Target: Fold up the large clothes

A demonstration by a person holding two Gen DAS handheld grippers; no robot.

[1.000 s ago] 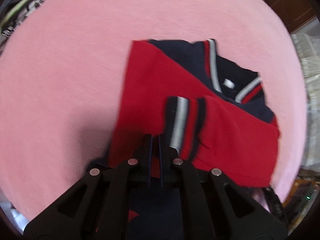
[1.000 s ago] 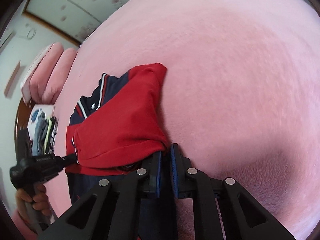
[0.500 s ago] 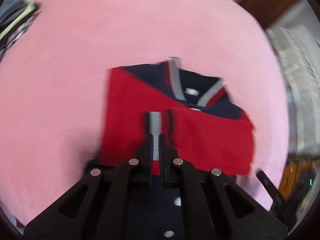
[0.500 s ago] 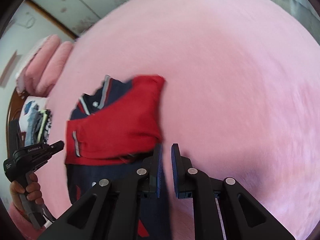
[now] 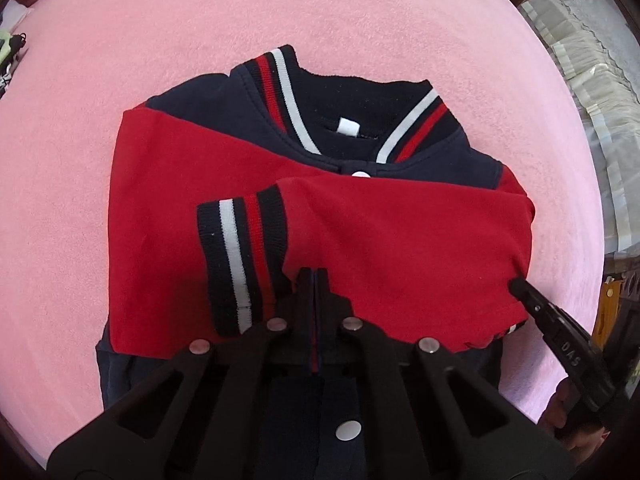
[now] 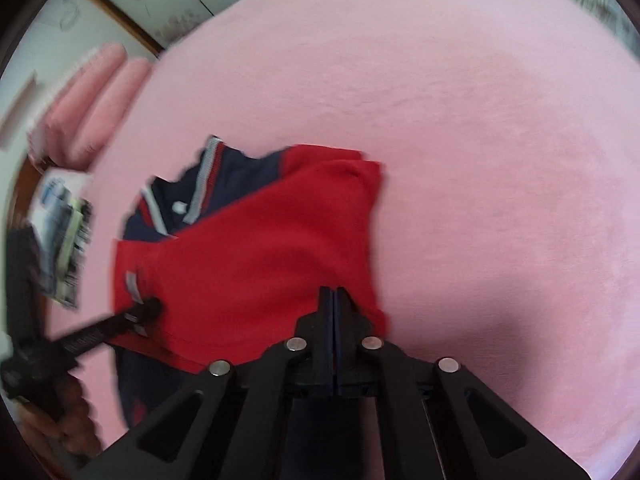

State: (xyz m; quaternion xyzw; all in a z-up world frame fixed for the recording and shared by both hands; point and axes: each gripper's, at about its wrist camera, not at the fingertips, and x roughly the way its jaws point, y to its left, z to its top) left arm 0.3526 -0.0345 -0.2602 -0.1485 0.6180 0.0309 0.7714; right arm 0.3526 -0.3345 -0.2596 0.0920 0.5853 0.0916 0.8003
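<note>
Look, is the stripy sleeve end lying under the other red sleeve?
No, the striped cuff lies on top of the other red sleeve.

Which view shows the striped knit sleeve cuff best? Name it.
Left wrist view: the navy, white and red striped knit sleeve cuff lies sharp and central. Right wrist view shows only a blurred sliver.

— What is hidden in the left wrist view?
— The jacket's (image 5: pixel 360 232) lower part is covered by the left gripper (image 5: pixel 315 276), and the hem is cut off at the bottom edge.

— And the right wrist view?
— Everything is smeared; the patterned items (image 6: pixel 64 236) at the left edge cannot be identified.
</note>
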